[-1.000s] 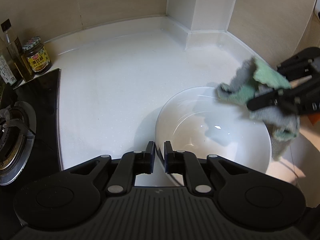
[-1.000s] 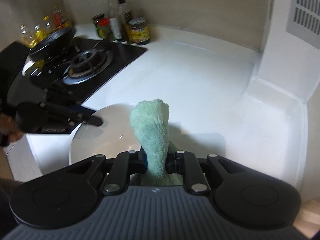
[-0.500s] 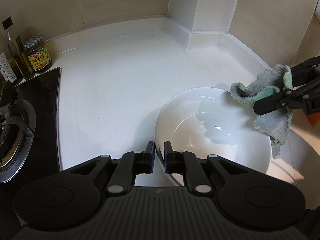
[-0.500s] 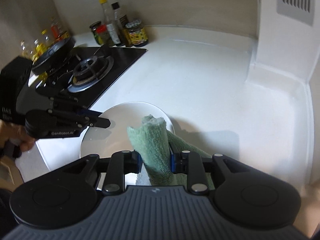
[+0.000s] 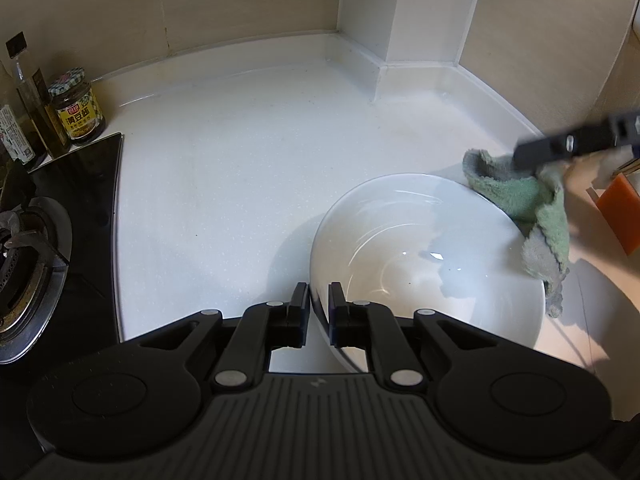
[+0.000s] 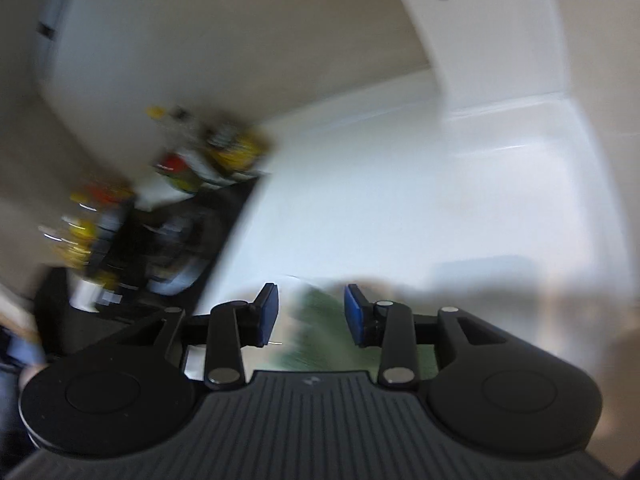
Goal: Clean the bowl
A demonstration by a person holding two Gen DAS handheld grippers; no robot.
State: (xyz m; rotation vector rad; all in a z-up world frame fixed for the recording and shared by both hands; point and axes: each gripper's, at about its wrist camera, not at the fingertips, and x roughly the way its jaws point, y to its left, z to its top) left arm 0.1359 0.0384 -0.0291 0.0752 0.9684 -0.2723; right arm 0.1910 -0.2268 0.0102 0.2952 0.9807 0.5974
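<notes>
A white bowl (image 5: 424, 256) rests tilted on the white counter (image 5: 248, 168), and my left gripper (image 5: 319, 294) is shut on its near rim. A green cloth (image 5: 532, 208) lies draped over the bowl's far right rim. In the left wrist view one finger (image 5: 568, 145) of the right gripper hangs just above the cloth. In the blurred right wrist view my right gripper (image 6: 311, 308) has its jaws opening wide, with the green cloth (image 6: 320, 328) loose in the gap and neither blue pad pressing on it.
A gas hob (image 5: 36, 256) lies at the left, with a sauce jar (image 5: 78, 106) and oil bottles (image 5: 34, 100) behind it. A white corner pillar (image 5: 416, 24) rises at the back. An orange object (image 5: 618, 212) sits at the far right edge.
The right gripper has opened and let the green cloth drop onto the bowl's far right rim, rolling and drawing off to the right. The left gripper and the bowl have kept still.
</notes>
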